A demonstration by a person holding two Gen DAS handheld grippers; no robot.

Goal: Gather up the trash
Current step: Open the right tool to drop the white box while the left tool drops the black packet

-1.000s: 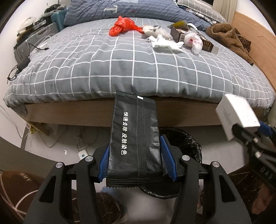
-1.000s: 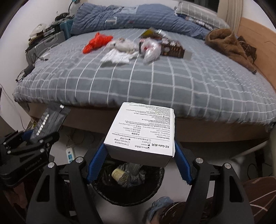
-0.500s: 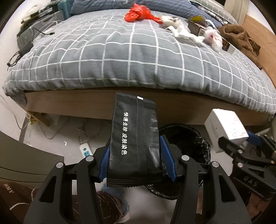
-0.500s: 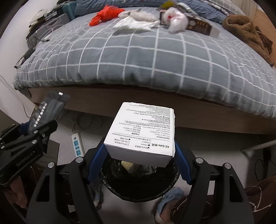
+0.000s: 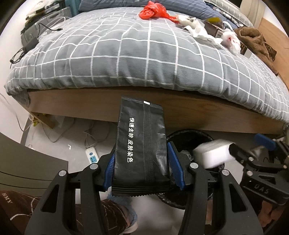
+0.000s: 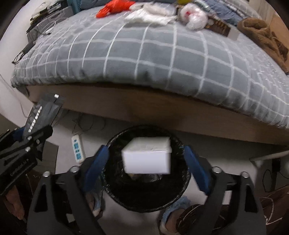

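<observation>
Trash remains spread across the far side of the bed (image 5: 144, 59): a red plastic bag (image 5: 153, 11), crumpled white tissue (image 5: 204, 33), a clear bag (image 5: 232, 40) and a dark carton (image 5: 214, 29) lie close together on the grey checked cover, none yet collected. On the floor against the bed frame stands the black-lined trash bin (image 6: 147, 197), already holding some refuse. A white box (image 6: 147, 156), blurred, sits free over the bin mouth; the right hand-held gripper (image 6: 146, 169) has just been opening, its jaws now stand wide apart and clear of the box. The left hand-held gripper (image 5: 142, 171) clamps a black sachet (image 5: 141, 144) beside the bin, not yet released. Judged progress: early, one item dropping, one pending.
</observation>
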